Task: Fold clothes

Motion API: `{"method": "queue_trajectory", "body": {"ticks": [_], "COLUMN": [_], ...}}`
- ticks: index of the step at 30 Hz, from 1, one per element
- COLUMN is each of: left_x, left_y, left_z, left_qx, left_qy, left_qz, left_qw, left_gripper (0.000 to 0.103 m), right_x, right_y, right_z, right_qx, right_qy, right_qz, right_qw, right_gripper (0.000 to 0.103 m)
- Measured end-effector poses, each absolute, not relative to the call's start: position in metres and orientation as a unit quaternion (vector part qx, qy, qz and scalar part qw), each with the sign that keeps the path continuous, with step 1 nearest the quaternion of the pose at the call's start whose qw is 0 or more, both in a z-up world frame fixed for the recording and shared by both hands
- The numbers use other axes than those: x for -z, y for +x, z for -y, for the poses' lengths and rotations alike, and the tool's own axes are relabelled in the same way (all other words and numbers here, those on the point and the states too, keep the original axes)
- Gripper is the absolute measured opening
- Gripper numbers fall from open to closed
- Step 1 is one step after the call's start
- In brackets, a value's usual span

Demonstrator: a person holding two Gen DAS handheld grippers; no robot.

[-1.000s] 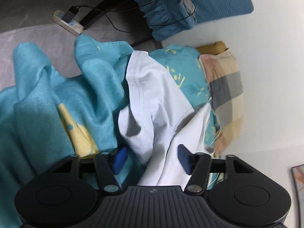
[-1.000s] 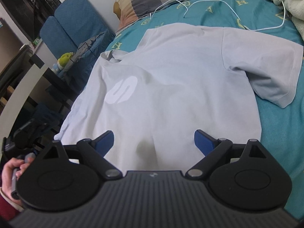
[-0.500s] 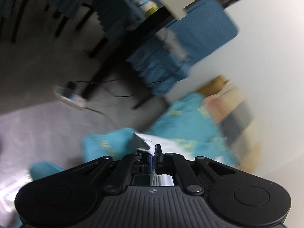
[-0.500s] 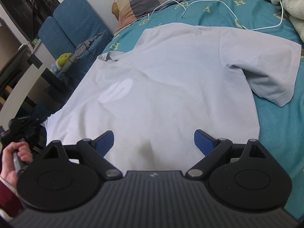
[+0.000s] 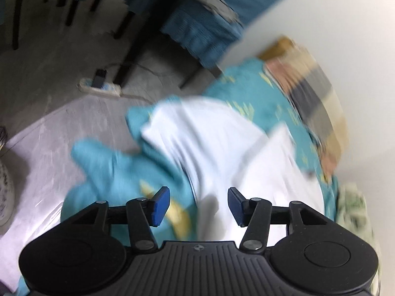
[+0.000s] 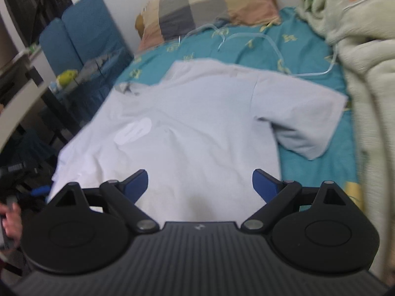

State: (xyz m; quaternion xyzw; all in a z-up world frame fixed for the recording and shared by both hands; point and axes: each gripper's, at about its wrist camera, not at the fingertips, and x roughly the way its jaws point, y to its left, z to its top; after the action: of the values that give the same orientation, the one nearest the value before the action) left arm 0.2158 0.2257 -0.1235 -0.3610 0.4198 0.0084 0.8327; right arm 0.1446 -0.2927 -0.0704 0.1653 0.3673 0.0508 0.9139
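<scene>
While the left gripper [image 5: 198, 203] hangs above the bed's near edge with its blue pads parted, having just been opening, nothing sits between them; the cloth lies below, free of the grip. The right gripper [image 6: 200, 183] also stands wide apart and empty, poised over the hem of the pale lavender short-sleeved T-shirt [image 6: 187, 123].

That shirt is spread front-up across the teal patterned bedsheet [image 6: 308, 46], collar toward the checked pillow [image 6: 207, 7], a white oval logo on its chest. One sleeve lies flat and outstretched toward the fluffy pale green blanket [image 6: 365, 56]; the opposite side reaches the mattress edge and droops over it, bunched in folds in the left wrist view, which is heavily blurred.

The risk, as I judge it, sits on that hanging side: with no jaw holding it, the overhanging cloth could slide toward the floor and drag the body askew. A thin white cable [image 6: 249, 37] lies just beyond the collar and could be caught up in a fold. The blanket crowds the far sleeve, leaving little room.
</scene>
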Motion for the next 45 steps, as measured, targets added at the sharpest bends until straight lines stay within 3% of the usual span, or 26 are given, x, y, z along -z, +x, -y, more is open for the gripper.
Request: {"method": "queue_trajectory", "body": {"ticks": [7, 13, 18, 20, 24, 26, 27, 28, 33, 40, 45], "left_x": [0.098, 0.111, 0.121, 0.123, 0.125, 0.123, 0.122, 0.119, 0.095, 0.06, 0.067], "left_y": [0.119, 0.06, 0.042, 0.04, 0.035, 0.033, 0.032, 0.031, 0.026, 0.042, 0.051], "left_z": [-0.177, -0.148, -0.124, -0.116, -0.104, -0.1, -0.099, -0.099, -0.111, -0.152, -0.154], "left_qx": [0.062, 0.056, 0.045, 0.048, 0.064, 0.081, 0.09, 0.094, 0.096, 0.034, -0.007], "left_qy": [-0.317, -0.267, -0.206, -0.184, -0.144, -0.132, -0.126, -0.118, -0.088, -0.053, -0.046], "left_qz": [-0.521, -0.599, -0.639, -0.651, -0.665, -0.668, -0.67, -0.671, -0.669, -0.666, -0.674], "left_qw": [0.79, 0.752, 0.739, 0.735, 0.73, 0.728, 0.726, 0.726, 0.732, 0.743, 0.737], "left_gripper": [0.058, 0.059, 0.078, 0.078, 0.069, 0.047, 0.022, 0.013, 0.007, 0.007, 0.008], "right_x": [0.02, 0.018, 0.03, 0.035, 0.054, 0.063, 0.067, 0.069, 0.07, 0.064, 0.068], "right_y": [0.057, 0.0, -0.007, -0.005, 0.005, 0.01, 0.012, 0.013, 0.014, 0.01, 0.012], "right_z": [0.327, 0.344, 0.363, 0.367, 0.368, 0.365, 0.364, 0.361, 0.353, 0.352, 0.352], "right_qx": [-0.026, -0.012, 0.016, 0.028, 0.021, 0.019, 0.017, 0.014, -0.004, -0.019, -0.022], "right_qy": [0.206, 0.217, 0.239, 0.231, 0.237, 0.24, 0.241, 0.241, 0.236, 0.247, 0.254], "right_qz": [-0.33, -0.318, -0.324, -0.331, -0.364, -0.379, -0.386, -0.389, -0.392, -0.385, -0.393], "right_qw": [0.921, 0.923, 0.915, 0.914, 0.901, 0.893, 0.89, 0.889, 0.889, 0.889, 0.884], "right_gripper": [0.093, 0.093, 0.093, 0.093, 0.093, 0.093, 0.093, 0.093, 0.093, 0.093, 0.093]}}
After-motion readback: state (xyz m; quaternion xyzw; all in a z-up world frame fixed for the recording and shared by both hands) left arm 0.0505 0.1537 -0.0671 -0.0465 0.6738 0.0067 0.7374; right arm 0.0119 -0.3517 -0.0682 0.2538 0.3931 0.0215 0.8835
